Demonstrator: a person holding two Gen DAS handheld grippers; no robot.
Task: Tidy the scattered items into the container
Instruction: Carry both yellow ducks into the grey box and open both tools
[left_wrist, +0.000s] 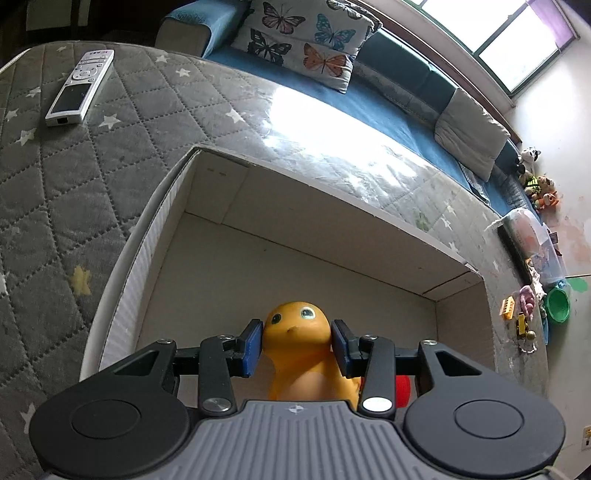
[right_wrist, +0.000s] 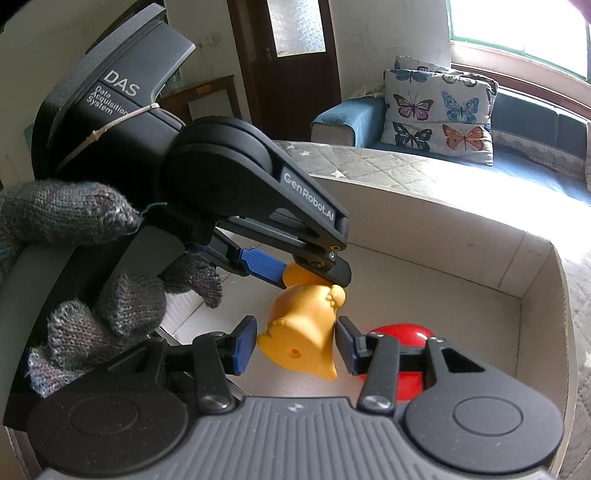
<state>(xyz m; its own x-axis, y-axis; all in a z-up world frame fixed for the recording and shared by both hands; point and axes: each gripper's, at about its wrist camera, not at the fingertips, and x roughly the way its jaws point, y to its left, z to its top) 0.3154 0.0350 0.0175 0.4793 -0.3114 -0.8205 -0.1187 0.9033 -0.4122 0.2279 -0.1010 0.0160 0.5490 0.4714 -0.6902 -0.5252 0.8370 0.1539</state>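
We clamp both grippers, left and right, on the orange toy, a light, smooth, likely squashy thing, best pinched across its body.

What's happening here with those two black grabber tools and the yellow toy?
A person in grey knit gloves is tidying toys into a white cardboard box that sits on a quilted grey mattress. Both tools are on one yellow toy figure: the left gripper clamps its head, the right gripper its lower body, holding it inside the box. A red ball lies in the box beside it. A white remote control is out on the mattress.
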